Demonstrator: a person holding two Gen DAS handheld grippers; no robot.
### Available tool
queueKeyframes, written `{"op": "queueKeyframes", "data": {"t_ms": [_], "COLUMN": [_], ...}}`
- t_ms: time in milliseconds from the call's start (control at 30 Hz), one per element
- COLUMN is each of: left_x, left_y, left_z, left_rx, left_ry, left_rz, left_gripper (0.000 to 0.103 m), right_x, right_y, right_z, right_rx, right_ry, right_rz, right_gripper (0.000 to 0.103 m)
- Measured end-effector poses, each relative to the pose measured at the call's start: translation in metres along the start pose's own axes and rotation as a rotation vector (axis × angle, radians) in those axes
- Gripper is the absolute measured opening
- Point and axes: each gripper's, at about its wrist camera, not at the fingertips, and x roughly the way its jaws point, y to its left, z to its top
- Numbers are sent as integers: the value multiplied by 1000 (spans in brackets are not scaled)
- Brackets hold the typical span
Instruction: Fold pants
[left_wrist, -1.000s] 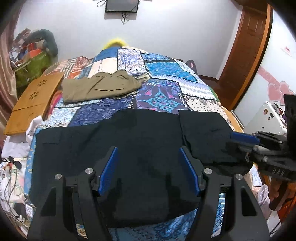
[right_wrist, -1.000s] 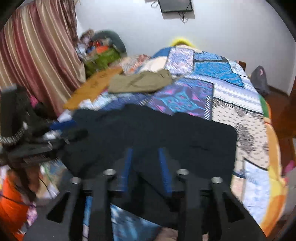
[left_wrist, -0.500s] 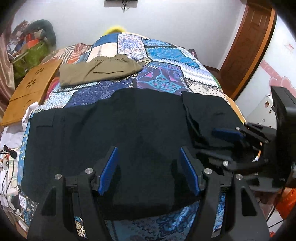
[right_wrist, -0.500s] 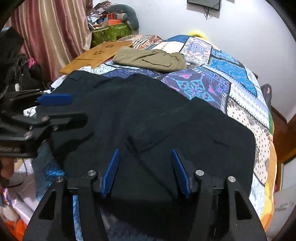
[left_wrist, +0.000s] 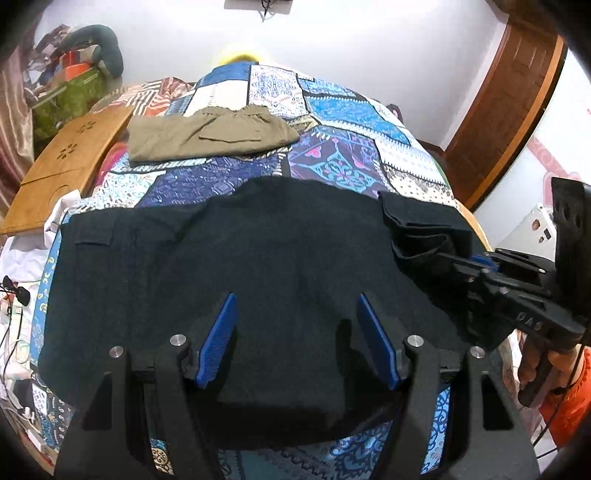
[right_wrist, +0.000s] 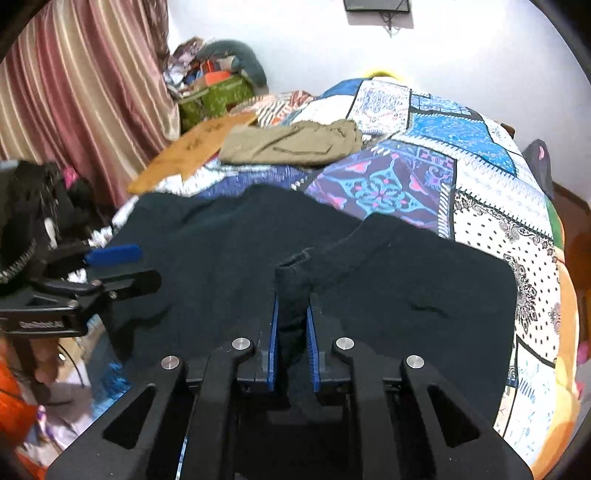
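Observation:
Black pants (left_wrist: 229, 266) lie spread across the near end of the patchwork bed; they also show in the right wrist view (right_wrist: 406, 280). My left gripper (left_wrist: 297, 332) is open and empty, hovering over the middle of the pants. My right gripper (right_wrist: 291, 325) is shut on a raised fold of the black fabric at the right end of the pants; in the left wrist view it (left_wrist: 476, 266) sits at the right, pinching the bunched cloth.
Folded olive pants (left_wrist: 207, 133) lie farther up the bed. A wooden board (left_wrist: 70, 162) rests at the left edge. Striped curtains (right_wrist: 74, 96) and clutter stand left; a wooden door (left_wrist: 509, 103) is at the right.
My right gripper has closed on a fold of the black pants and bunched it up. My left gripper stays open over the pants.

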Motion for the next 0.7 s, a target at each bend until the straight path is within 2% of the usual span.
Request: {"op": "queueKeyframes", "data": {"t_ms": [400,567,700], "left_x": [-23,-31,-34], "left_y": [4,9,15], "left_z": [10,9,9], "left_rx": [-12,-22,-38], "left_ry": [-68,-81,-87], "left_rz": [7,22,33], "left_gripper": [67,67,67], "right_x": [-56,-57,-36], "right_y": [0,24,43], "right_z": [41,39,26], "right_rx": [74,23,-11], "right_ry": [-179,-176,-111], "right_rz": [120,185,228], "right_gripper": [11,11,11]}}
